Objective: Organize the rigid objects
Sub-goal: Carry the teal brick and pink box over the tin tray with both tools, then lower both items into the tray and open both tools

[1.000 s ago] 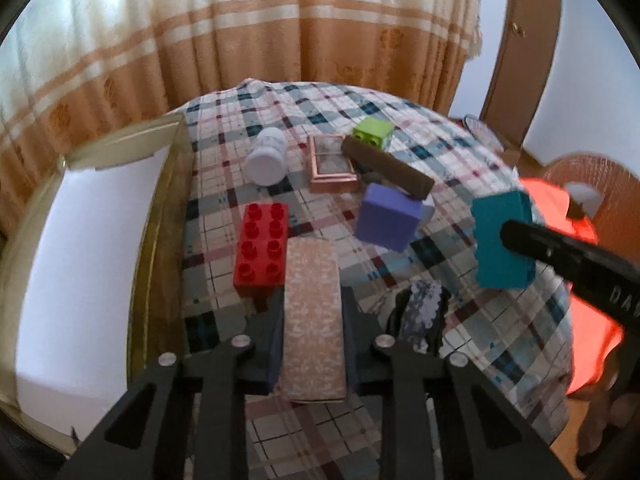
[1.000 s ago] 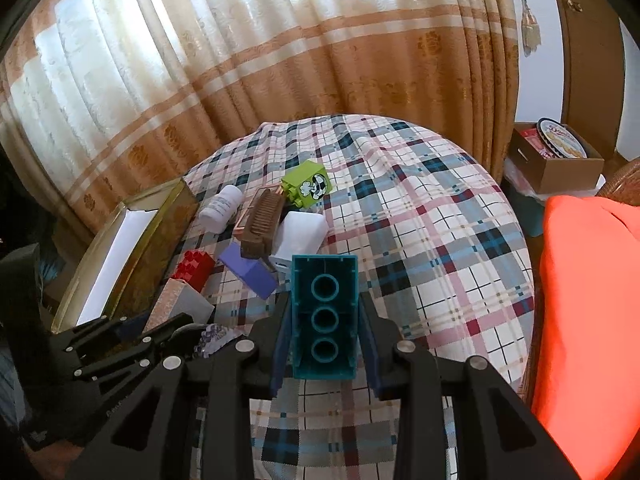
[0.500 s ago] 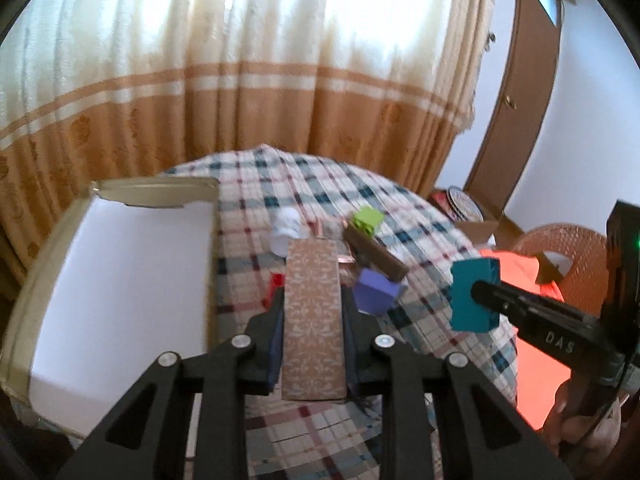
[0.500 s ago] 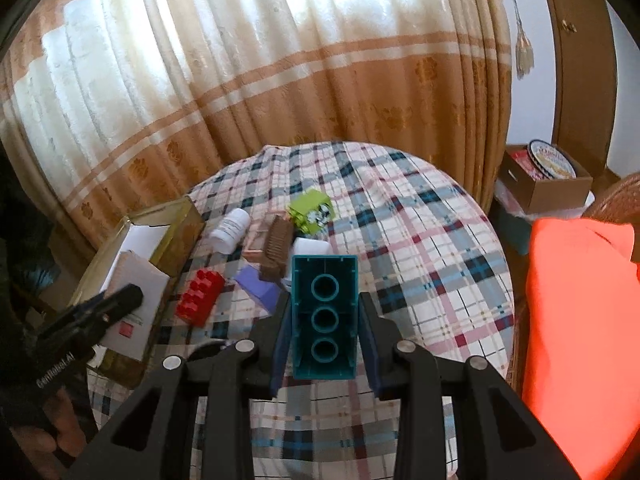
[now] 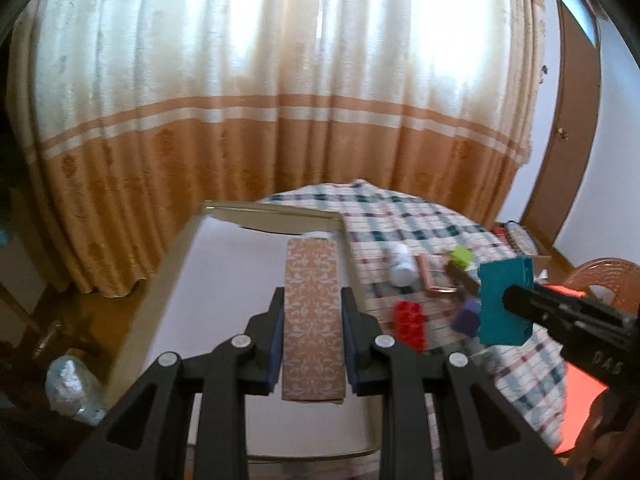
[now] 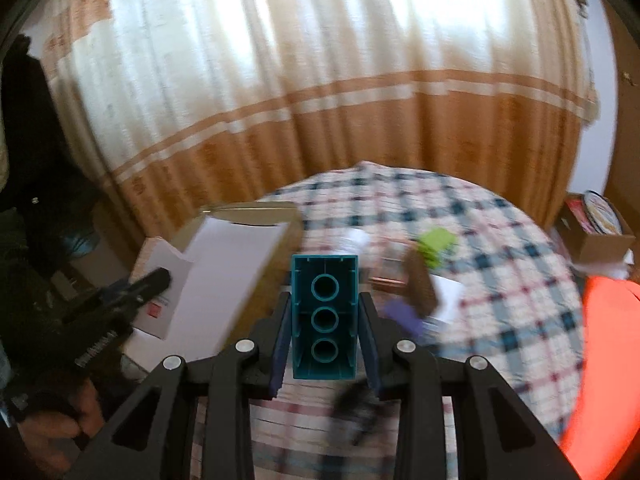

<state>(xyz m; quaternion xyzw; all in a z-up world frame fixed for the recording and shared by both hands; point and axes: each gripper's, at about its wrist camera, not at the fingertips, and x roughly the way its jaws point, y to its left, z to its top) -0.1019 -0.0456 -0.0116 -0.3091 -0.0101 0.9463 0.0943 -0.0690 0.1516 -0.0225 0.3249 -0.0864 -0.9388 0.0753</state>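
Note:
My left gripper is shut on a long brown patterned box and holds it in the air over the open gold-rimmed box with a white lining. My right gripper is shut on a teal toy brick, held up above the near side of the checked table; the brick also shows in the left wrist view. On the table lie a red brick, a purple block, a green cube, a white bottle and a brown comb.
The gold-rimmed box stands at the table's left edge. A striped curtain hangs behind. An orange cloth lies on a chair at the right, with a cardboard box on the floor beyond.
Both grippers have risen with their loads. The left gripper has swung left with the patterned box, from above the table to above the open box. The right one turned left.

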